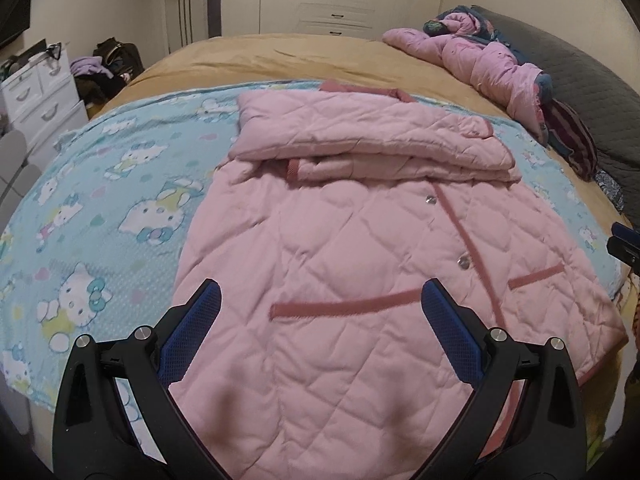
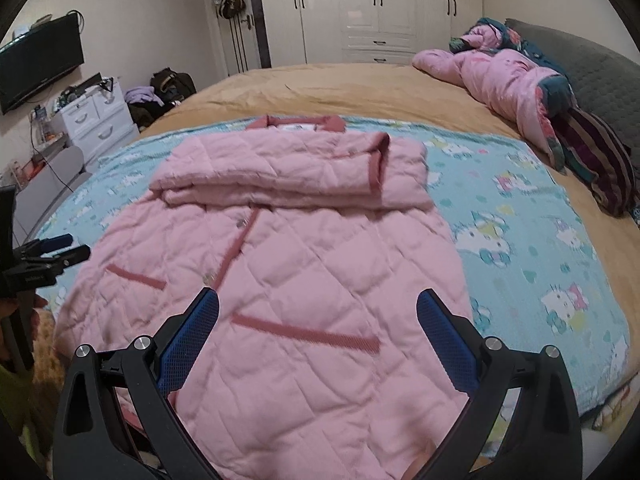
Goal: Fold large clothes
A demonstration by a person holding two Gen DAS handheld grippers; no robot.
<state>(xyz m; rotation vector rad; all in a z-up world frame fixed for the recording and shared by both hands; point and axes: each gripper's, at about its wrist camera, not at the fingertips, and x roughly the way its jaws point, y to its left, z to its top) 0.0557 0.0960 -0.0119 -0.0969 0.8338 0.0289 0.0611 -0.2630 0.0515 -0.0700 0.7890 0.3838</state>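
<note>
A pink quilted jacket (image 1: 344,264) lies front-up on a blue Hello Kitty sheet (image 1: 112,184) on the bed. Its sleeves are folded across the chest in a thick band (image 1: 360,140). It also shows in the right wrist view (image 2: 288,272), sleeve band (image 2: 288,168) at the far end. My left gripper (image 1: 320,304) is open and empty, hovering over the jacket's lower part, near the hem. My right gripper (image 2: 318,308) is open and empty over the hem's other side. The left gripper shows at the left edge of the right wrist view (image 2: 52,248).
A crumpled pink duvet (image 1: 480,60) and a striped cloth (image 1: 572,140) lie at the bed's head by a grey headboard (image 1: 592,92). White drawers (image 1: 40,96) and bags (image 1: 116,60) stand left of the bed. White wardrobes (image 2: 380,4) line the far wall.
</note>
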